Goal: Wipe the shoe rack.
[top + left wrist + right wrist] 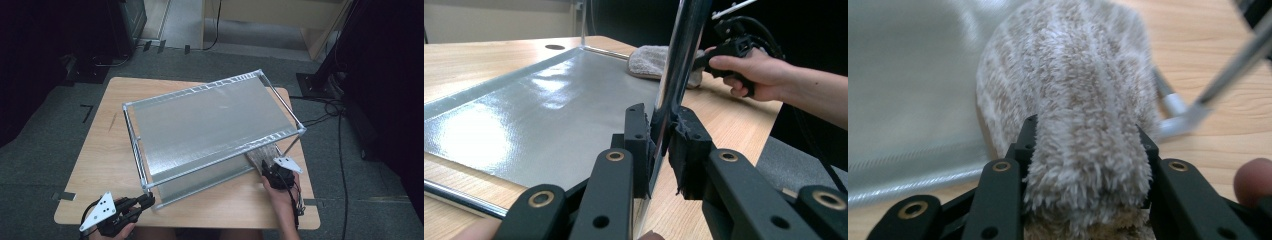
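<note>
Fluffy grey cloth (1083,100), gripped by the right tongs (1087,165), is lying on the rack's lower shelf (539,110) at its near-right corner, stretching leftward, while the left tongs (663,145) are clamping the near-left post (676,75).

open: table front edge (225,207) | blocked: shelf rack (210,125) mid-table

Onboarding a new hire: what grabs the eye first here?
The two-tier metal rack fills the middle of the wooden table. The left gripper is clamped on its near corner post, and the right gripper presses a fluffy cloth against the lower shelf at the rack's right end.
</note>
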Tool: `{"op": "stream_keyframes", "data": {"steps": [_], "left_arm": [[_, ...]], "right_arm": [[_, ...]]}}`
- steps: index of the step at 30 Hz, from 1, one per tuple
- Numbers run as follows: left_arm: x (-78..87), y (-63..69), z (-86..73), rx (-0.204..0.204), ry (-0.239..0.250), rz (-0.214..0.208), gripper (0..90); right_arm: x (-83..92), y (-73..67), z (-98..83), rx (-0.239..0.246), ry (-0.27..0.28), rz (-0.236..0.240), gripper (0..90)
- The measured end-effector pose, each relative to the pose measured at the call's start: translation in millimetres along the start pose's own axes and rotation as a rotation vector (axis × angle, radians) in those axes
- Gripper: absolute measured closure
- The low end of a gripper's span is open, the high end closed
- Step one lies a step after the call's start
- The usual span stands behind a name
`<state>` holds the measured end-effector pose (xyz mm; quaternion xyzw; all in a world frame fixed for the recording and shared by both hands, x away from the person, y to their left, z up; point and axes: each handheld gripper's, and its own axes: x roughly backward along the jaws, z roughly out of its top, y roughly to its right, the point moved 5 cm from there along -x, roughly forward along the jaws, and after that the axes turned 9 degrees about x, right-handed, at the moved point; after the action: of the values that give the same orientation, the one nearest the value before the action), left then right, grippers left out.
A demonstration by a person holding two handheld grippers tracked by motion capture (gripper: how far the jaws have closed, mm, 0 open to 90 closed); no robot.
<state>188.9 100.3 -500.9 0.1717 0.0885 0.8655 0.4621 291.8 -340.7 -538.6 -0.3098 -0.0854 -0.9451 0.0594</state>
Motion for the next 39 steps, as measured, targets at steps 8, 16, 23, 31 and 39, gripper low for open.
{"op": "stream_keyframes", "data": {"steps": [8,16,23,31,39], "left_arm": [[-0.5,-0.8,-0.1,0.006,0.003,-0.001,79.1],[-1.2,-1.0,0.1,0.005,0.003,-0.002,79.1],[-1.3,-1.2,0.0,0.006,0.004,-0.005,79.1],[-9.8,7.4,-0.7,0.007,-0.006,-0.021,78.9],[-14.0,13.9,-1.3,-0.014,-0.021,-0.035,79.3]], "right_arm": [[8.8,-52.8,-1.7,0.144,-0.016,0.119,60.8],[27.4,-128.9,-0.9,0.254,0.000,0.331,60.8],[45.4,-187.3,-5.1,0.387,0.027,0.541,60.3],[55.2,-215.8,-9.9,0.403,0.037,0.619,60.2],[57.7,-220.7,-11.2,0.424,0.041,0.634,60.1]]}}
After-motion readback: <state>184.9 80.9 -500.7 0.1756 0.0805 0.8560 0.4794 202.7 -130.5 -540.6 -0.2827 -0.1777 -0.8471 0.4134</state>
